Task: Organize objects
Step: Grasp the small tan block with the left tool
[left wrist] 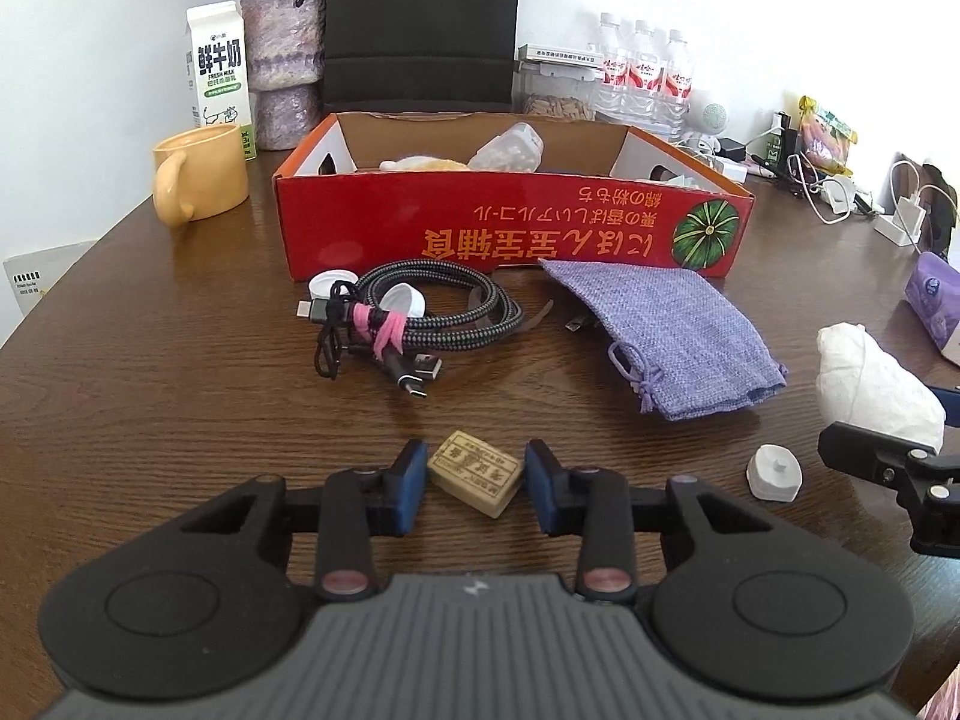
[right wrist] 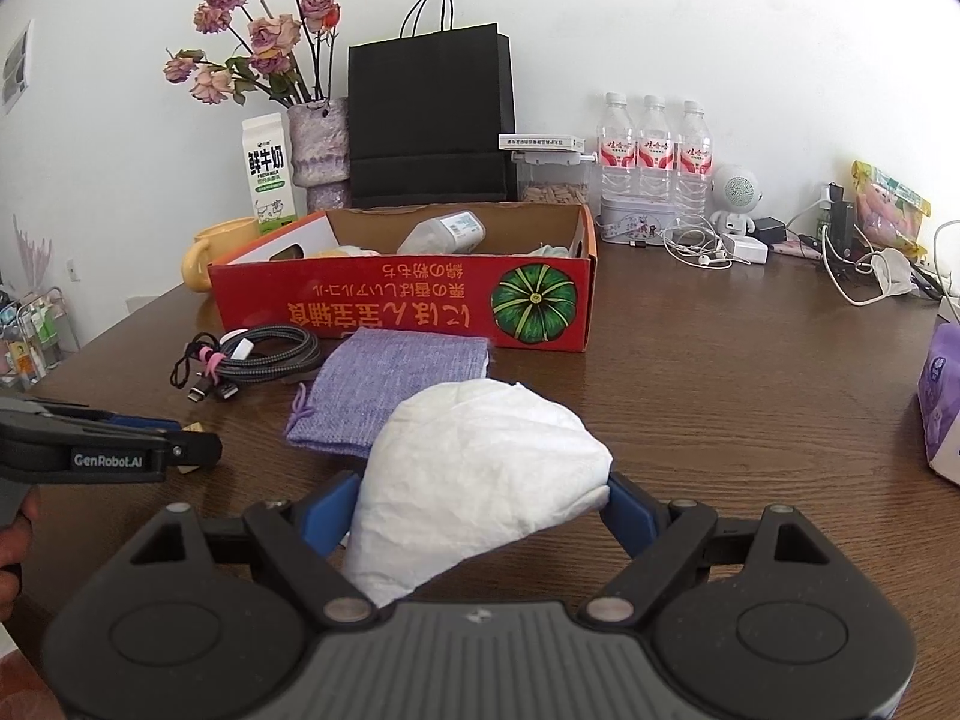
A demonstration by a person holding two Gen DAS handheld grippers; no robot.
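A small tan block (left wrist: pixel 474 474) lies on the bench (left wrist: pixel 180 420) between the left gripper (left wrist: pixel 477 483) fingers, its long axis skewed across the gap; the pads flank it, seemingly not yet pressing. The right gripper (right wrist: pixel 480 504) clasps a white pouch (right wrist: pixel 474 474).

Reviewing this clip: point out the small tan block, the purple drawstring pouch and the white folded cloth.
Tan block (left wrist: pixel 474 473), left wrist view, on its printed top face.
Purple drawstring pouch (left wrist: pixel 666 324), left wrist view, on the middle of the fabric.
White folded cloth (right wrist: pixel 474 468), right wrist view, on its upper surface.
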